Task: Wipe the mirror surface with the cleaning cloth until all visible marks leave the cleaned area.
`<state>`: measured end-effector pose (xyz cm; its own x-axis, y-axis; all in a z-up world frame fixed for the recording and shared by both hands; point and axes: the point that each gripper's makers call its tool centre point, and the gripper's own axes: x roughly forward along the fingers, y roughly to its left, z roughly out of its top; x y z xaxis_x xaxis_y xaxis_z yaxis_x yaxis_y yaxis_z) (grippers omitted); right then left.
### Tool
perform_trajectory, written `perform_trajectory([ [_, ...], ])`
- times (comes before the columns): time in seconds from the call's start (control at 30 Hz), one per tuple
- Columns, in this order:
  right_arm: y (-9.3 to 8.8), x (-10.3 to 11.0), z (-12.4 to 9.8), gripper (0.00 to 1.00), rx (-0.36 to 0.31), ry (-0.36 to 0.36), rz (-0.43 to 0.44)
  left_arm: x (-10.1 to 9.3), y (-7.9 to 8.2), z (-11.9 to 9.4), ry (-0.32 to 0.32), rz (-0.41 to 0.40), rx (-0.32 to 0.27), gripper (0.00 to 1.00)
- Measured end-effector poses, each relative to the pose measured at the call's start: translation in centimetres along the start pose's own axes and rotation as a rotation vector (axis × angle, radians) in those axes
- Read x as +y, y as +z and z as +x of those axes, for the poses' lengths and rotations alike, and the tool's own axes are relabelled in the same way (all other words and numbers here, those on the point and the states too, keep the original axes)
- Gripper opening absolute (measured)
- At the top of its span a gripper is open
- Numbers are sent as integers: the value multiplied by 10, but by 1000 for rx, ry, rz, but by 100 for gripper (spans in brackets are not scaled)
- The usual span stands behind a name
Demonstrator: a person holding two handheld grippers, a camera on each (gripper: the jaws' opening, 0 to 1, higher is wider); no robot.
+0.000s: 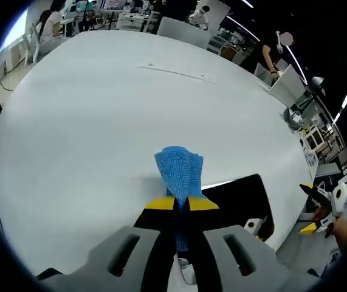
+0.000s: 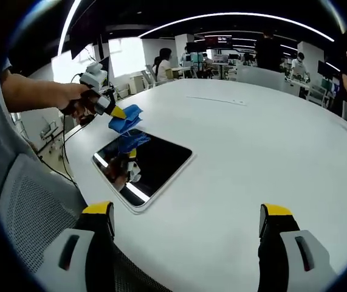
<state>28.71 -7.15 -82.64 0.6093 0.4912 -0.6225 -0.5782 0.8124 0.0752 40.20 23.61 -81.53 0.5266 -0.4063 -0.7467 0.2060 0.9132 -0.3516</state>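
Left hand-held gripper (image 1: pixel 182 204), yellow-tipped jaws clenched on the blue cleaning cloth (image 1: pixel 180 172), which sticks out beyond the tips. In the right gripper view, this cloth (image 2: pixel 126 118) hangs above the far corner of the dark mirror (image 2: pixel 143 165), apparently not touching it. Right hand-held gripper (image 2: pixel 188 222), jaws spread wide, grasping nothing. The mirror lies flat on the white worktop (image 2: pixel 252 146), near its edge.

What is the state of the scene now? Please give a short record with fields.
surface: white table
mirror: dark rectangular mirror, flat on the table near its edge
cloth: blue cleaning cloth, also seen at
left hand-held gripper: shut on the cloth, held above the mirror's far end
right hand-held gripper: open, empty, over the table beside the mirror
contact: cloth appears just above the glass, not clearly touching
background: people and desks
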Motion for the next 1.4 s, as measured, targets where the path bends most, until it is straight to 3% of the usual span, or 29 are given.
perform_trajectory([
  [0.17,3,0,-1,98,-14,-2,-5,14,-8,-23,1,-12,9,3],
  [0.23,6,2,-2,98,-27,6,1,29,-18,-29,35,21,31,3],
  [0.4,5,2,-1,98,-20,4,-8,42,-42,-29,52,-16,73,4],
  [0.57,5,5,-1,98,-15,11,-11,52,-71,-15,83,40,121,5],
  [0.7,3,6,0,98,-9,18,-19,56,-76,-6,104,89,108,7],
  [0.8,3,6,0,98,-4,18,-19,55,-68,-6,125,154,83,8],
  [0.93,1,6,1,98,0,19,-21,52,-65,-4,150,299,77,22],
  [1.03,2,6,0,98,-2,17,-20,55,-65,-4,206,400,69,31],
  [1.2,3,6,0,98,-7,16,-17,63,-63,-7,226,349,42,42],
  [1.27,3,6,0,98,-6,17,-17,69,-62,-11,239,329,36,54],
  [1.4,3,7,0,98,-6,20,-19,70,-57,-22,188,272,-37,66],
])
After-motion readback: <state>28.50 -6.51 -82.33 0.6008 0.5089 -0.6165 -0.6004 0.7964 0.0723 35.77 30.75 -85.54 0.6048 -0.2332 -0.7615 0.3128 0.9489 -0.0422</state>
